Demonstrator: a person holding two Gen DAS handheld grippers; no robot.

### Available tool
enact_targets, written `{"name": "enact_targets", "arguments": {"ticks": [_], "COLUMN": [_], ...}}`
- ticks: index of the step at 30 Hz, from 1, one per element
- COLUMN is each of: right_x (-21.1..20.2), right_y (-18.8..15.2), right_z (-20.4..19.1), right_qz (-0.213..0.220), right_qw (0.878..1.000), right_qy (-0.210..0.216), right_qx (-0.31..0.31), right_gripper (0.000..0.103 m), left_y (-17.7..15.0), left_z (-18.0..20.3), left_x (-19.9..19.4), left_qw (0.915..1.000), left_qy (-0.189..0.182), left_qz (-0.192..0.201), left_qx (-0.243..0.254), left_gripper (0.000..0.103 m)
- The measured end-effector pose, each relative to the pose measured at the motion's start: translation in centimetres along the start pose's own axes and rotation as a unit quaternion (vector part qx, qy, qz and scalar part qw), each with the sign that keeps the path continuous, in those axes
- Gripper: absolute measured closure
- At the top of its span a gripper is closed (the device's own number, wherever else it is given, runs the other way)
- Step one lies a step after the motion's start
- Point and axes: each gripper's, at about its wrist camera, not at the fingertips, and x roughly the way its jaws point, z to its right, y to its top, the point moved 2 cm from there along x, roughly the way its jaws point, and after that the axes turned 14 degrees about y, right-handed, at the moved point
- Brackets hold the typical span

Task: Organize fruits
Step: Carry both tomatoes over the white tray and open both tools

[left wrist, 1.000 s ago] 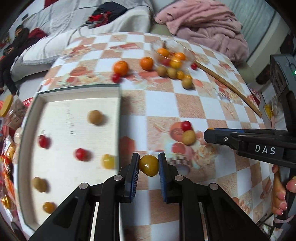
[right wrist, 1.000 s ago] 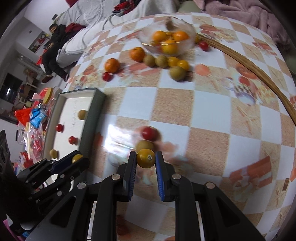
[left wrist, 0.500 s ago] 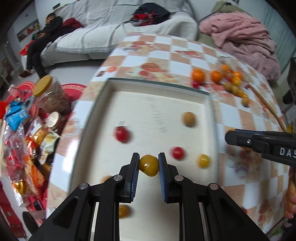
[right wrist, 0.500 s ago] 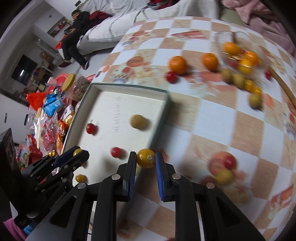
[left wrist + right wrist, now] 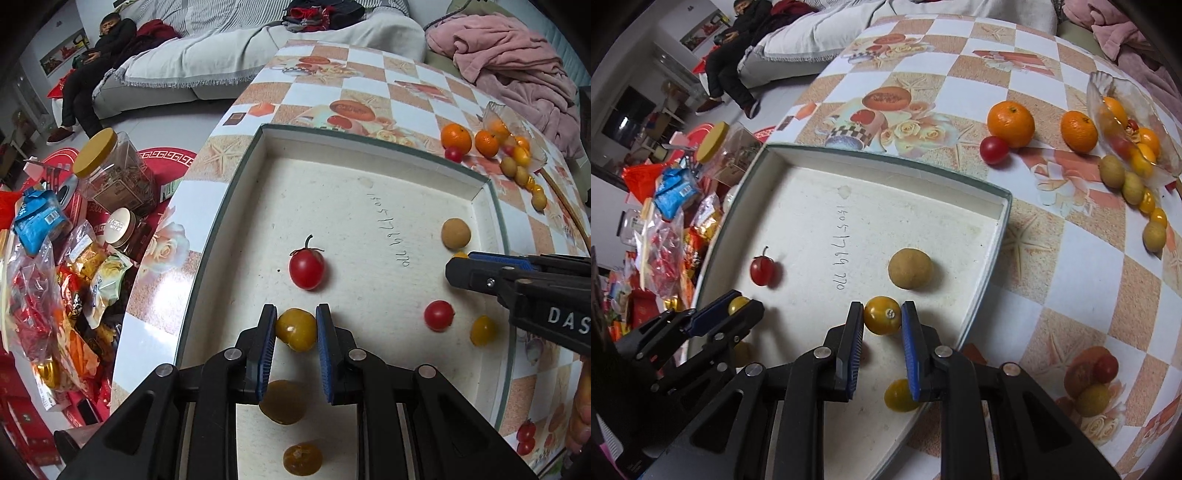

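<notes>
My left gripper [image 5: 296, 328] is shut on a yellow cherry tomato [image 5: 296, 329] and holds it over the near left part of the white tray [image 5: 369, 144]. My right gripper [image 5: 882, 315] is shut on another yellow cherry tomato [image 5: 882, 315] over the tray's [image 5: 886, 157] right side. In the tray lie red tomatoes [image 5: 306, 267], a brown longan [image 5: 910, 267] and several yellow fruits [image 5: 482, 329]. The left gripper also shows in the right wrist view [image 5: 738, 306].
Two tangerines [image 5: 1010, 119], a red tomato [image 5: 994, 149] and a glass bowl [image 5: 1130, 122] with spilled small fruits sit on the checkered table to the right. Two more fruits [image 5: 1093, 398] lie near the front right. Snack bags and jars [image 5: 110, 173] crowd the floor at left.
Both grippers have swung left from the open table to above the tray, each still holding its yellow tomato.
</notes>
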Motion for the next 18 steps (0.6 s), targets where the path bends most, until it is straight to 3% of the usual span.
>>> {"name": "enact_targets", "arguments": {"ticks": [6, 7, 8, 10, 12, 15, 18], "right_x": [0.8, 0.9, 0.9, 0.8, 0.3, -0.6, -2.0], "right_y": [0.0, 0.0, 0.0, 0.1, 0.0, -0.1, -0.5], "right_z": [-0.4, -0.5, -0.5, -0.5, -0.5, -1.0, -1.3], "right_qz": [-0.008, -0.009, -0.011, -0.012, -0.007, 0.004, 0.02], "right_qw": [1.0, 1.0, 1.0, 1.0, 1.0, 1.0, 0.999], "right_qy": [-0.018, -0.02, -0.018, -0.014, -0.012, -0.001, 0.008], "right_qx": [-0.018, -0.021, -0.022, -0.02, -0.019, -0.023, -0.025], "right_gripper": [0.079, 0.078, 0.077, 0.067, 0.057, 0.046, 0.025], "left_y": [-0.2, -0.2, -0.2, -0.2, -0.2, -0.2, -0.2], "left_z": [0.0, 0.0, 0.0, -0.2, -0.4, -0.5, -0.8], "left_x": [0.5, 0.5, 0.5, 0.3, -0.3, -0.3, -0.6], "left_qw": [0.9999, 0.9999, 0.9999, 0.9999, 0.9998, 0.9998, 0.9997], "left_qy": [0.001, 0.004, 0.007, 0.009, 0.018, 0.02, 0.022], "left_qz": [-0.01, -0.011, -0.01, -0.005, 0.013, 0.008, 0.008], "left_qx": [0.005, 0.005, 0.007, 0.003, -0.001, 0.002, -0.001], "left_gripper": [0.081, 0.076, 0.07, 0.031, 0.029, 0.029, 0.029]}}
